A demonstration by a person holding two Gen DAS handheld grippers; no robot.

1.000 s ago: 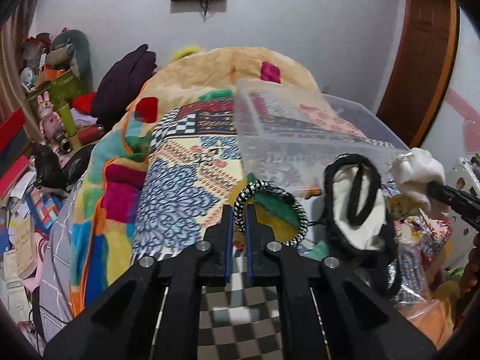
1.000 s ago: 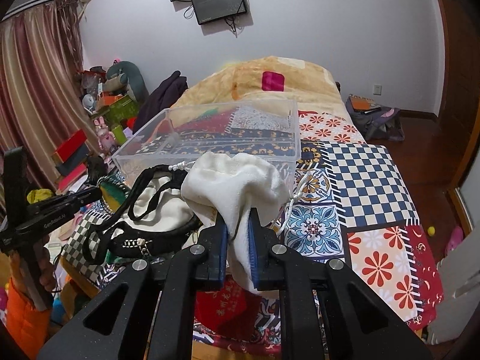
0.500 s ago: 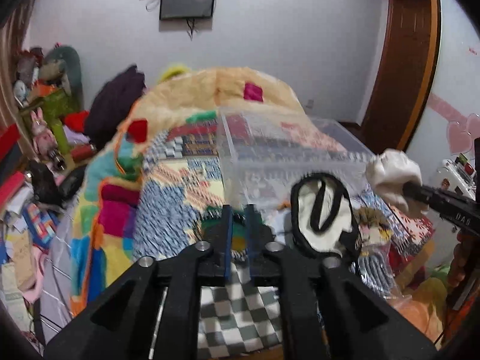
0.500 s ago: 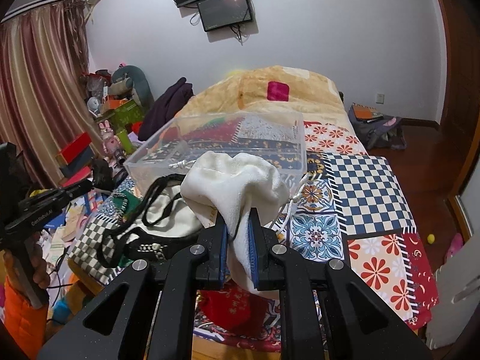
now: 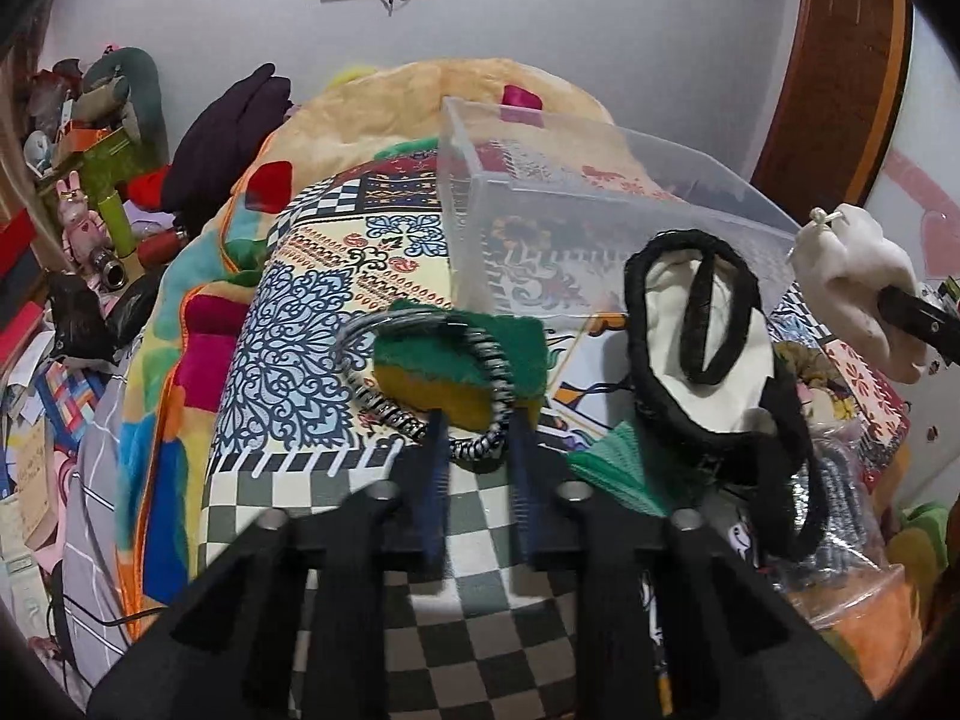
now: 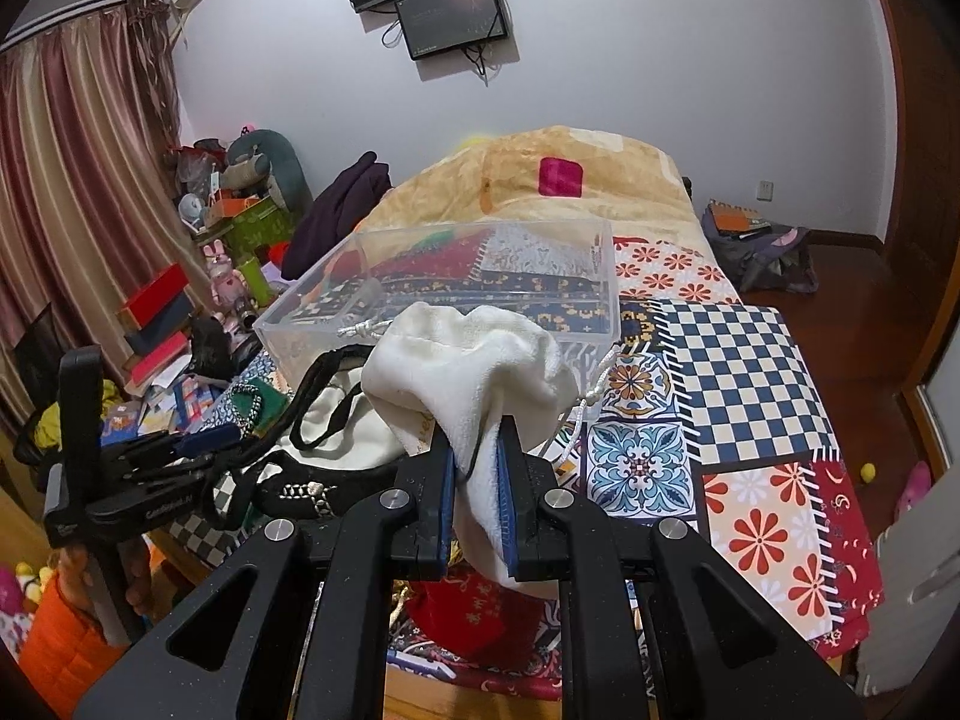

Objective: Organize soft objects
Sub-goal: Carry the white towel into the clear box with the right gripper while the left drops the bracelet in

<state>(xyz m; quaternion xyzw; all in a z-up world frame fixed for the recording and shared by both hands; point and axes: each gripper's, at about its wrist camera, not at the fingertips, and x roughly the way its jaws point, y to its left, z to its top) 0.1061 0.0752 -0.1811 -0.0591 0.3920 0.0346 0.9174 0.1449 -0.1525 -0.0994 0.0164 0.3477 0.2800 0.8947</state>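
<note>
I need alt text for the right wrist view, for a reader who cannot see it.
The right tongs are shut on a white drawstring pouch, held above a patchwork bedspread in front of a clear plastic box. At the left, the left tongs point toward a black-trimmed cream bag.

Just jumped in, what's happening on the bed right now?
Soft things are being sorted on the bed. The right gripper is clamped on a white drawstring pouch, held up in front of the clear plastic box. The left gripper is open around a black-and-white cord loop lying on a green and yellow sponge. A cream bag with black straps lies beside it.
</note>
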